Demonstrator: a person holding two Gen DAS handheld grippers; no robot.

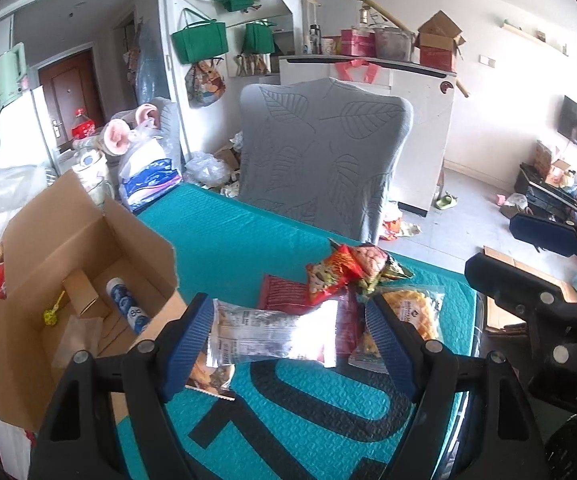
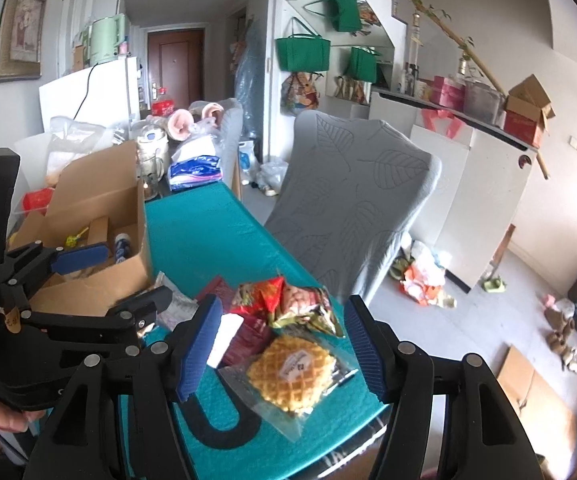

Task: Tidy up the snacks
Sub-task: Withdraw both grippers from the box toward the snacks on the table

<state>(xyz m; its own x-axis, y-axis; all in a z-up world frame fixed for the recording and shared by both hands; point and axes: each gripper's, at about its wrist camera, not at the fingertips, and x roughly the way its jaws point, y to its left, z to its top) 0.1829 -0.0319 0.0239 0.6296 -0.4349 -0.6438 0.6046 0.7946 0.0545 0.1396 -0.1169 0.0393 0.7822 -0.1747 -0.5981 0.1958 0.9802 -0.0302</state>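
Note:
A pile of snacks lies on the teal table mat [image 1: 228, 232]. My left gripper [image 1: 288, 344] stands open around a silver packet [image 1: 276, 332]; its left pad touches the packet's end, while the right pad is clear of it. Behind are a dark red packet [image 1: 284, 292], a red-green packet [image 1: 328, 276] and a bagged waffle [image 1: 408, 308]. My right gripper [image 2: 284, 354] is open over the waffle [image 2: 292, 372], its pads apart from it. The open cardboard box [image 1: 88, 248] on the left holds a blue-white tube [image 1: 126, 308] and a small carton [image 1: 82, 292].
A grey leaf-patterned chair [image 1: 320, 152] stands at the table's far side. Bags, jars and a tissue pack [image 2: 196, 172] crowd the far left end by the box [image 2: 100, 200]. The right table edge drops to a floor with flattened cardboard [image 2: 536, 392].

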